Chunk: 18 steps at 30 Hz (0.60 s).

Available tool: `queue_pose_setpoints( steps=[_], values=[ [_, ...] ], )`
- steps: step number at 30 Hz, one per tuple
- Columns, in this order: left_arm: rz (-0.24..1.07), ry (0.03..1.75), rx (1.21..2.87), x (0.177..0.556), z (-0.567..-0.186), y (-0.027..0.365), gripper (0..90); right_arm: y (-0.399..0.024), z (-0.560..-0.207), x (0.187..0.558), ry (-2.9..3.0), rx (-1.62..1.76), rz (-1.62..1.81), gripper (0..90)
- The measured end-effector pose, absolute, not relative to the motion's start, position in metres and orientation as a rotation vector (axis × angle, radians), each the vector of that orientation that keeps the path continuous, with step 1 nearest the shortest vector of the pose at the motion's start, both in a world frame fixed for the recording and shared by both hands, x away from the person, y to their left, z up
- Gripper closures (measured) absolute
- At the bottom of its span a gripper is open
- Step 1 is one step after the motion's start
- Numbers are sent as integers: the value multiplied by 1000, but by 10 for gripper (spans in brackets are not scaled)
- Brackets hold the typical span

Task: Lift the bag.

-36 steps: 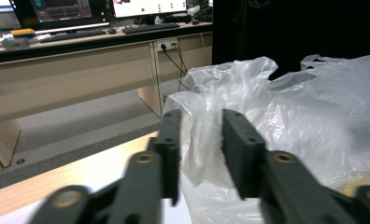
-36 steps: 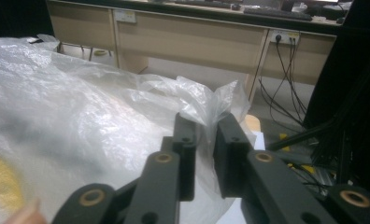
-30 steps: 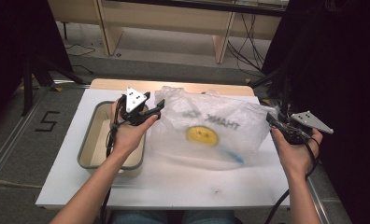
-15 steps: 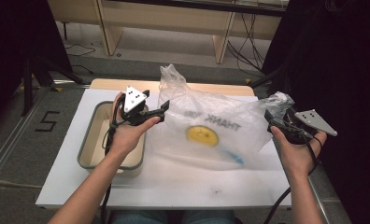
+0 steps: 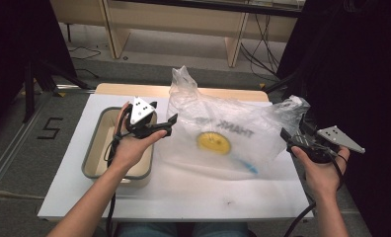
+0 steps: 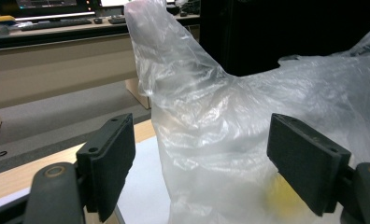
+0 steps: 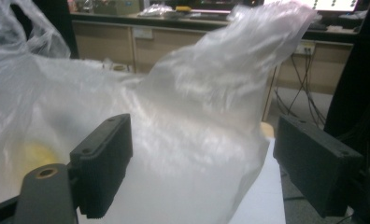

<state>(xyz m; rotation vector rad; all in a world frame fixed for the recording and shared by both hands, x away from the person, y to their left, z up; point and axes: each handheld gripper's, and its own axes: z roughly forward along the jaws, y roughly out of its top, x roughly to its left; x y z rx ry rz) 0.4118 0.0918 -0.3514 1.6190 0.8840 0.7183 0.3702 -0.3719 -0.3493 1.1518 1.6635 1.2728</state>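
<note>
A clear plastic bag [image 5: 233, 138] lies mid-table, its handles standing up at 11 and 2 o'clock. The left gripper [image 5: 165, 124] and right gripper [image 5: 290, 137] flank it—jaws wide, holding nothing—probably ready to pinch the handles.

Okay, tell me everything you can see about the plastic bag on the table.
The plastic bag is thin, clear and crinkled, lying on the white table beside a tray. It carries a yellow smiley face, mirrored "THANK" lettering and a blue mark. Its two handles stick up, one at each end. The left tongs and right tongs are open at either side, the bag's plastic lying between their jaws in the gripper views, unclamped.
</note>
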Motion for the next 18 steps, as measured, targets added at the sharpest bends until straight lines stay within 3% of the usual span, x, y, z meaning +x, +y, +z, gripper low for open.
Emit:
queue_pose_setpoints(
  steps=[18],
  values=[
    [649,852,1721,390,-371,98,238,-368,-378,349,1802,1148,1245,229]
  ],
)
